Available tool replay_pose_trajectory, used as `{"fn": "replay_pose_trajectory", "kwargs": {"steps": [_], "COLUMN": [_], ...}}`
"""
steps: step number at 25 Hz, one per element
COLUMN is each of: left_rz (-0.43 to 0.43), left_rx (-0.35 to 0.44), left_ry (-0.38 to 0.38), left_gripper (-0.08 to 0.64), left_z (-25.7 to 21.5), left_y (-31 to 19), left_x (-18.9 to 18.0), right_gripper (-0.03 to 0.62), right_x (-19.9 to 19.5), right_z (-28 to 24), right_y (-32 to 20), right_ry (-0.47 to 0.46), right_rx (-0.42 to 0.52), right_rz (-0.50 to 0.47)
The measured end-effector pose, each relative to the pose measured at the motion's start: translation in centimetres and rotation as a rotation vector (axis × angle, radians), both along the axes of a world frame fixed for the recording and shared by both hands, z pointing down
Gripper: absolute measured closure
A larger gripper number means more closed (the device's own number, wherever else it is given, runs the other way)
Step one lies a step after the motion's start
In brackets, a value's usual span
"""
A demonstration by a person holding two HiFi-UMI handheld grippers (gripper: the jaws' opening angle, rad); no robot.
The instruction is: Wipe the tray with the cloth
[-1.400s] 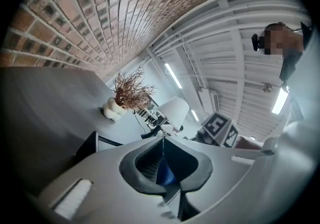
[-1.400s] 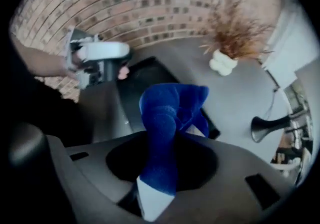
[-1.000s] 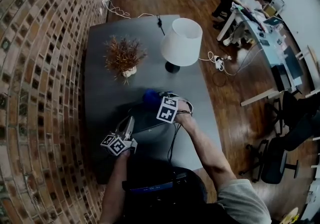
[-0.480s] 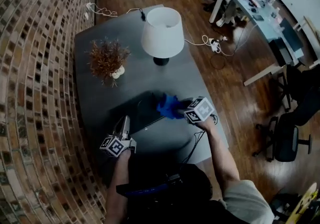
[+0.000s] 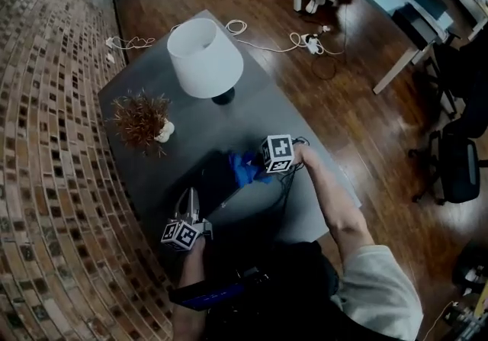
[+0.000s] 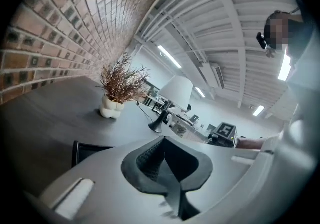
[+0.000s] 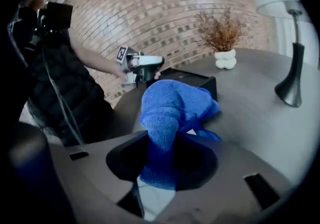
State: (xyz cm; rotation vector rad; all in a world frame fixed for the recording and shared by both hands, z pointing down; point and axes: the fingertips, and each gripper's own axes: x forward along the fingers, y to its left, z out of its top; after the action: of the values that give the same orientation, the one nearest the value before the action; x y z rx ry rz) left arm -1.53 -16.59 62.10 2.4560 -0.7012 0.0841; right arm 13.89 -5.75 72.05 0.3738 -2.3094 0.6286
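Observation:
The dark tray (image 5: 212, 178) lies on the grey table between my two grippers. A bunched blue cloth (image 5: 245, 168) rests on the tray's right end. My right gripper (image 5: 261, 168) is shut on it, and its jaws are closing tighter. The right gripper view shows the cloth (image 7: 172, 105) bulging out between the right gripper (image 7: 162, 143) jaws, with the tray (image 7: 200, 80) behind it. My left gripper (image 5: 188, 201) is shut and empty, its tips at the tray's near left corner. In the left gripper view, the left gripper (image 6: 163, 140) jaws meet, with a tray corner (image 6: 85, 150) below.
A white-shaded lamp (image 5: 204, 57) and a dried plant in a white pot (image 5: 142, 120) stand at the table's far end. A brick wall (image 5: 46, 179) runs along the left. The table's right edge (image 5: 328, 172) drops to wooden floor with cables and desks beyond.
My right gripper has dragged the cloth from the tray's far side to its right end. The left gripper has stayed at the tray's near left corner. The head camera has shifted.

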Motion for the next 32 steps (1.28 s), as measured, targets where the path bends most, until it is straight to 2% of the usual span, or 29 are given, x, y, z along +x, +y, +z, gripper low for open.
{"fn": "replay_pose_trajectory", "kwargs": {"steps": [1,2,4,5,6,7,9,11,12,13,14,15,17,18,19,20,23,24,29,32], "left_rz": [0.006,0.012,0.024,0.031,0.035,0.034,0.018,-0.008,-0.024,-0.039,-0.050,-0.057,-0.060,-0.059,-0.058,-0.058,-0.063,-0.063,-0.085,-0.097], "left_rx": [0.018,0.034,0.065,0.081,0.094,0.097,0.081,0.059,0.044,0.031,0.021,0.015,0.012,0.014,0.016,0.017,0.016,0.020,0.027,0.023], "left_ry": [-0.020,-0.039,-0.068,-0.081,-0.093,-0.101,-0.089,-0.047,-0.025,-0.008,0.004,0.012,0.016,0.014,0.012,0.011,0.015,0.020,0.043,0.059], "left_gripper": [0.560,0.560,0.560,0.560,0.560,0.560,0.560,0.560,0.560,0.560,0.560,0.560,0.560,0.560,0.560,0.560,0.560,0.560,0.560,0.560], "left_z": [0.0,0.2,0.6,0.7,0.7,0.6,0.4,0.1,-0.1,-0.3,-0.4,-0.4,-0.4,-0.3,-0.2,0.0,0.1,0.1,-0.2,-0.3], "left_y": [0.0,0.1,0.4,0.6,0.8,1.0,0.9,0.4,0.0,-0.3,-0.5,-0.7,-0.8,-0.8,-0.7,-0.6,-0.3,-0.4,-0.7,-0.7], "left_x": [0.2,0.3,0.4,0.5,0.6,0.7,0.7,0.4,0.3,0.1,-0.1,-0.2,-0.2,-0.1,-0.1,-0.2,-0.4,-0.4,-0.4,-0.8], "right_gripper": [0.457,0.457,0.456,0.456,0.456,0.456,0.457,0.459,0.459,0.459,0.459,0.459,0.457,0.457,0.457,0.457,0.456,0.456,0.457,0.457], "right_x": [1.0,2.1,3.6,3.4,2.4,0.9,-1.3,-1.9,-1.9,-1.5,-0.6,0.8,4.2,5.2,5.3,4.3,0.0,-0.4,-1.7,-4.0], "right_z": [0.0,-0.3,-1.2,-1.4,-1.2,-0.8,0.0,0.3,0.5,0.7,0.8,0.7,-0.2,-0.4,0.1,1.0,2.9,2.8,2.6,2.2], "right_y": [-0.9,-3.0,-8.2,-9.8,-10.2,-9.4,-5.6,0.1,2.6,3.8,3.1,0.7,-6.9,-10.1,-11.9,-12.3,-8.9,-7.6,2.4,10.4], "right_ry": [0.047,0.077,0.106,0.119,0.134,0.152,0.189,0.188,0.183,0.187,0.204,0.237,0.300,0.316,0.327,0.338,0.366,0.366,0.354,0.303], "right_rx": [0.036,0.091,0.210,0.247,0.268,0.279,0.266,0.158,0.092,0.049,0.049,0.094,0.248,0.301,0.322,0.320,0.318,0.309,0.183,0.081], "right_rz": [0.023,0.099,0.304,0.358,0.344,0.268,0.033,-0.201,-0.288,-0.322,-0.287,-0.179,0.147,0.280,0.341,0.321,0.059,0.011,-0.144,-0.280]}}
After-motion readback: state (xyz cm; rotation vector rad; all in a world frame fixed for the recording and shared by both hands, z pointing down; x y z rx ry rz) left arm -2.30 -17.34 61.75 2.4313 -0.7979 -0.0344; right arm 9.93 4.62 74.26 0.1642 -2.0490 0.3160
